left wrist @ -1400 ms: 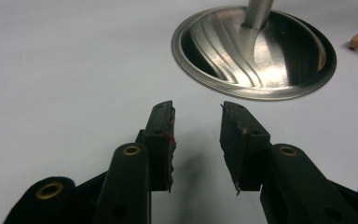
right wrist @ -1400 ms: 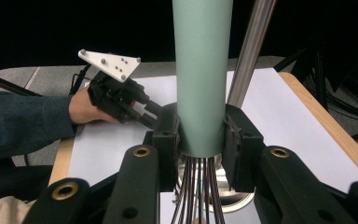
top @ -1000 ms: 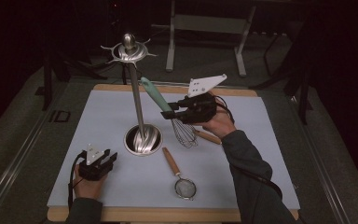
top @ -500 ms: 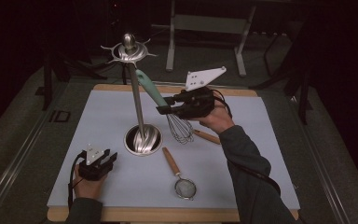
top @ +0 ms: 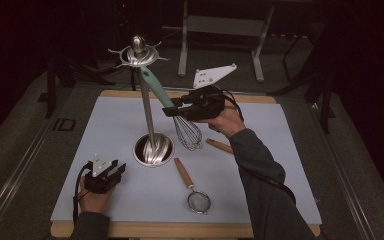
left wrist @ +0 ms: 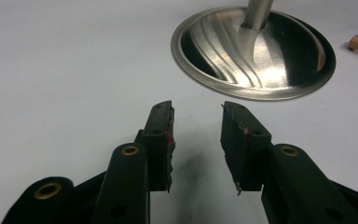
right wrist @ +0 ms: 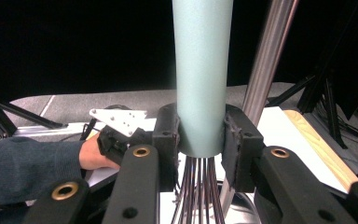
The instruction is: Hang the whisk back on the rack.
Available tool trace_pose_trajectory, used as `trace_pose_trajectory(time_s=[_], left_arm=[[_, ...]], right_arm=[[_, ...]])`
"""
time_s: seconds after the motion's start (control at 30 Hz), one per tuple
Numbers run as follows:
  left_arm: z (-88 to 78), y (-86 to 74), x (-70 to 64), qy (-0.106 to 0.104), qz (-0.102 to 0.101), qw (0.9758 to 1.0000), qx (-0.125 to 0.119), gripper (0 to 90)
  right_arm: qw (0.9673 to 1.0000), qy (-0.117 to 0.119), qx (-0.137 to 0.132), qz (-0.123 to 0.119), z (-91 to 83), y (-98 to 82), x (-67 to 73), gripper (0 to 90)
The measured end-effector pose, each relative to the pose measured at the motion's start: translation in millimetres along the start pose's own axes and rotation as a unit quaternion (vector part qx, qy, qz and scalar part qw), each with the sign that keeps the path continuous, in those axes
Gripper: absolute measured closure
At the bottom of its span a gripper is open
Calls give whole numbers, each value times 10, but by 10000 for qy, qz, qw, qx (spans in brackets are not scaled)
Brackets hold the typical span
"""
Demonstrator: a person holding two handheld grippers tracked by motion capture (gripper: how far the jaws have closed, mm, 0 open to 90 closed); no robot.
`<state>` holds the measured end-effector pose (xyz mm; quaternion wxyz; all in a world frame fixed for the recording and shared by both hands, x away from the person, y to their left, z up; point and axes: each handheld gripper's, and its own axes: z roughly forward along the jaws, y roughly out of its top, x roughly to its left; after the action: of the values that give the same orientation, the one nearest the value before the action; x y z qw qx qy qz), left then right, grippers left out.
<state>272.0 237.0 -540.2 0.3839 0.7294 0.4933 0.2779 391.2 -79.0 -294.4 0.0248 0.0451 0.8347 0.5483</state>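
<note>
A: What does the whisk [top: 186, 127] look like?
B: A pale teal handle on top, dark wire loops hanging below.
A: Where is it?
B: In the air just beside the steel stand [top: 146, 100], its handle leaning toward the stand's hooked crown, its wires above the tabletop [top: 290, 150].
A: And the fingers [right wrist: 168, 135]?
B: The right gripper [top: 172, 108] clamps the handle just above the wires, one finger on each side; that forearm reaches toward the stand.
A: The left gripper [top: 116, 170]?
B: Low near the stand's base, fingers spread, nothing between them.
</note>
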Motion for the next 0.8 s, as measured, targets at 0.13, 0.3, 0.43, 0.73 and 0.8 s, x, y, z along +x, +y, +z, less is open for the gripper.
trace_pose_trajectory(time_s=[0.13,0.3,0.43,0.73,0.8], left_arm=[[-2,0,1,2,11,10000,7,643],[-3,0,1,0,7,10000,2,643],[-4,-1,2,-3,10,10000,-3,643],[-3,0,1,1,11,10000,-1,642],[-3,0,1,0,7,10000,1,641]], right_arm=[[10000,-16,23,66,33,9,-29,692],[9999,-44,51,110,71,10,-56,692],[9998,-46,111,131,117,6,-70,691],[9997,-143,188,113,212,25,-61,685],[9996,-190,183,124,225,24,-58,681]])
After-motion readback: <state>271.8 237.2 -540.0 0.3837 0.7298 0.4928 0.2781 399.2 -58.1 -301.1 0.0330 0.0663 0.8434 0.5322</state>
